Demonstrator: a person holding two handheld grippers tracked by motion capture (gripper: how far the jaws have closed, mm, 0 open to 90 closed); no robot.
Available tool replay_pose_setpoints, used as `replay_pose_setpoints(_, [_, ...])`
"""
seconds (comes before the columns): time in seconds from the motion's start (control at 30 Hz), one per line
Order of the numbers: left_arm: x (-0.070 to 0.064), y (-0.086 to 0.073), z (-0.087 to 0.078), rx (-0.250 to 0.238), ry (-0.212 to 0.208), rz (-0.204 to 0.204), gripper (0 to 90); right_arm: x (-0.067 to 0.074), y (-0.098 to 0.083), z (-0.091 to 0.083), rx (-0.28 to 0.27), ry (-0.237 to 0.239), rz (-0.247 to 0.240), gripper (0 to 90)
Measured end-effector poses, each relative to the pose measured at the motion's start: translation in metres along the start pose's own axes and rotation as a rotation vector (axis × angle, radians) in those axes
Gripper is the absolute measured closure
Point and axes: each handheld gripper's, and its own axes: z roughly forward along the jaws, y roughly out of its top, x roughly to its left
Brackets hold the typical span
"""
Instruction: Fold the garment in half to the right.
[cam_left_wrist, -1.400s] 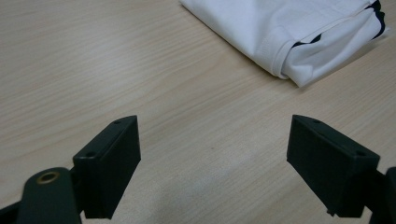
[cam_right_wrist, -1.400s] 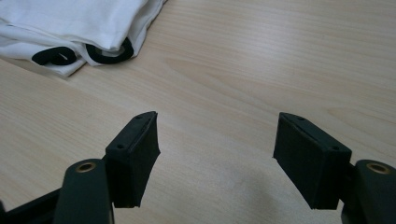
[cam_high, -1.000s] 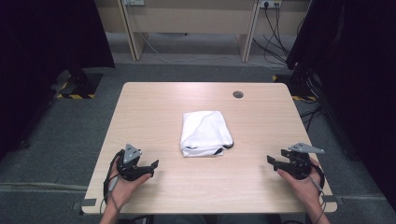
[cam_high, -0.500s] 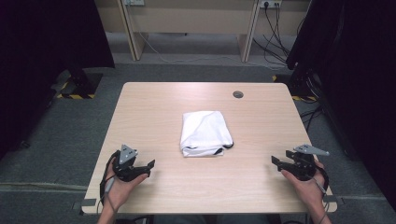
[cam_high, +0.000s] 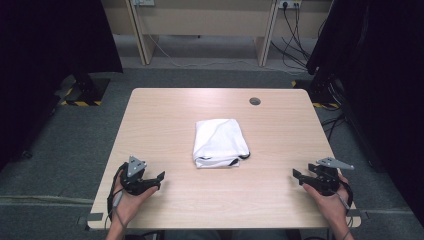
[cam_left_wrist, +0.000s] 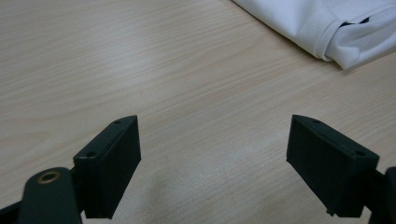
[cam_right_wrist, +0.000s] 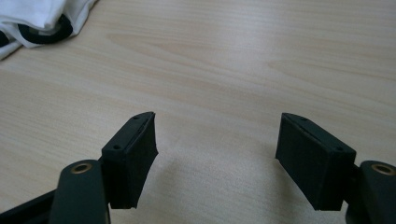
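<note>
A folded white garment (cam_high: 220, 142) with black trim lies in the middle of the light wooden table (cam_high: 165, 115). My left gripper (cam_high: 159, 178) rests low at the table's near left, open, jaws wide apart over bare wood (cam_left_wrist: 212, 158). The garment's folded edge (cam_left_wrist: 327, 28) shows at the top right of the left gripper view. My right gripper (cam_high: 296, 176) sits at the near right, also open with nothing between its jaws (cam_right_wrist: 215, 154). The garment's black-trimmed corner (cam_right_wrist: 37, 21) lies at the top left of the right gripper view.
A round cable hole (cam_high: 255, 101) sits in the table's far right part. Beyond the table stand a wooden desk frame (cam_high: 200, 20) and cables on grey carpet. Black curtains (cam_high: 380, 70) hang at both sides.
Both grippers have drawn back slightly toward the table's near edge. The garment has not moved.
</note>
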Motion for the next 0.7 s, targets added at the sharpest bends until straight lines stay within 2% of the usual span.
replay_pose_setpoints(0.17, [-0.0007,-0.0039,0.0027,0.01,0.004,0.001,17.2,0.0007,-0.0002,-0.0006,-0.008,-0.004,-0.006,29.0])
replay_pose_setpoints(0.23, [-0.0012,-0.0038,0.0025,-0.001,0.009,0.002,17.3,0.0007,-0.0004,-0.0008,-0.01,-0.006,-0.005,29.1])
replay_pose_setpoints(0.47, [-0.003,-0.0039,0.0021,-0.002,0.025,0.022,17.2,0.0002,-0.001,-0.0018,-0.021,-0.006,0.001,29.0])
replay_pose_setpoints(0.7, [-0.0025,-0.0043,0.0014,-0.009,0.028,0.016,17.2,-0.0014,-0.0009,-0.0018,-0.019,0.0,0.015,28.5])
